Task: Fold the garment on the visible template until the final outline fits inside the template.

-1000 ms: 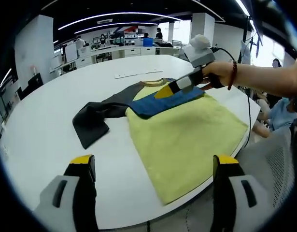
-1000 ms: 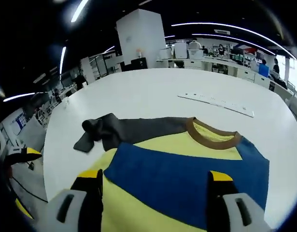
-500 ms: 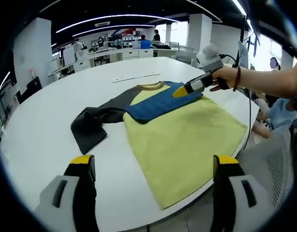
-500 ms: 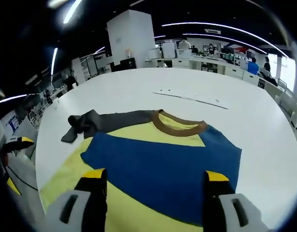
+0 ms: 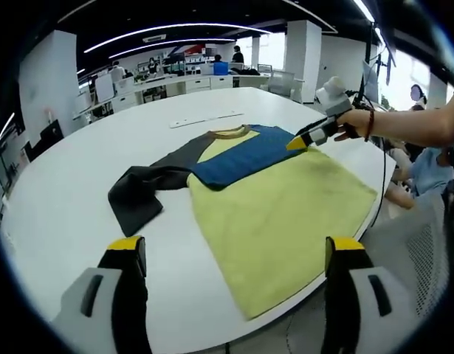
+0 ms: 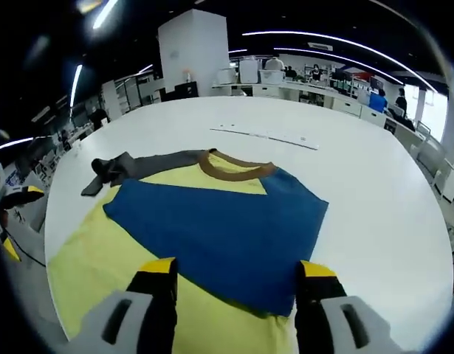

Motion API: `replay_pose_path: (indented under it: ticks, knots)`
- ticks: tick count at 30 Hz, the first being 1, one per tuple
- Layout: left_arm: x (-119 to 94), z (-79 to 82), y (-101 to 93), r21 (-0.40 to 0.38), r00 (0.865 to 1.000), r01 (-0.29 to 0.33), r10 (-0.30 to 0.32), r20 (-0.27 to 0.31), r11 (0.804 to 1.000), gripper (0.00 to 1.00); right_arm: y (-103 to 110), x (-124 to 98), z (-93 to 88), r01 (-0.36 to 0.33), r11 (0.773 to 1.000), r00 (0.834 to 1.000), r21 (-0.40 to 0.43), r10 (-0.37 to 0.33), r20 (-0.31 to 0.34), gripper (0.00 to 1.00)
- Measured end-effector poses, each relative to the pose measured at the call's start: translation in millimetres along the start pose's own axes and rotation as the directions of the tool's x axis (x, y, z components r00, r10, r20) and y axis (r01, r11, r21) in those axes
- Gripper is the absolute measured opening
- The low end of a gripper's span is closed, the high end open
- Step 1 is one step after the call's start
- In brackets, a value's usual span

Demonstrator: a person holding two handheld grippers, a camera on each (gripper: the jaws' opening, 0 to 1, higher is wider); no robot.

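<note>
A yellow shirt [image 5: 286, 214] lies flat on the white round table [image 5: 57, 221]. Its blue sleeve [image 5: 241, 158] is folded across the chest below the brown collar [image 5: 230, 133], and the dark grey sleeve [image 5: 142, 192] trails out to the left, crumpled. My left gripper [image 5: 234, 295] hangs open over the near table edge, apart from the cloth. A hand holds my right gripper [image 5: 299, 142] at the blue sleeve's right end. In the right gripper view, the right gripper [image 6: 238, 295] stands open over the blue sleeve [image 6: 219, 228], with the collar [image 6: 230, 164] and grey sleeve [image 6: 127, 166] beyond.
A thin white strip [image 5: 206, 118] lies on the table beyond the collar, also in the right gripper view as a white strip [image 6: 267, 137]. A mesh chair [image 5: 415, 243] and a seated person [image 5: 430, 169] are by the table's right edge. Office desks stand behind.
My right gripper has drawn back to the right, from over the middle of the blue sleeve to its right end. The shirt and my left gripper have stayed put.
</note>
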State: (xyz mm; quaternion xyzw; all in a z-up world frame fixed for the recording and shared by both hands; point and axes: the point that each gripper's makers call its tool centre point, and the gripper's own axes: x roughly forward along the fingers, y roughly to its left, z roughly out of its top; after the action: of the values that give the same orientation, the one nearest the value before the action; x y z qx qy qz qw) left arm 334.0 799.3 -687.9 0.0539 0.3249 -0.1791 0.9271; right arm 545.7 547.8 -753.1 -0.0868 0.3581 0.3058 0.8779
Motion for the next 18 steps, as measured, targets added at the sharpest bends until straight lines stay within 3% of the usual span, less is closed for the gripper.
replay_pose_path:
  ticks: [10,18]
  knots:
    - [-2,2.9,-0.3,0.002,1.0,0.004,-0.004,0.014,1.0,0.97,-23,-15,-27.6,0.037,0.999,0.999,-0.01,-0.037,-0.034,0.41]
    - [-2,2.8,1.3,0.001,1.0,-0.001,0.001,0.011,1.0,0.96,-39,-22,-35.8,0.073,0.997,0.997,0.003,-0.073,-0.029,0.23]
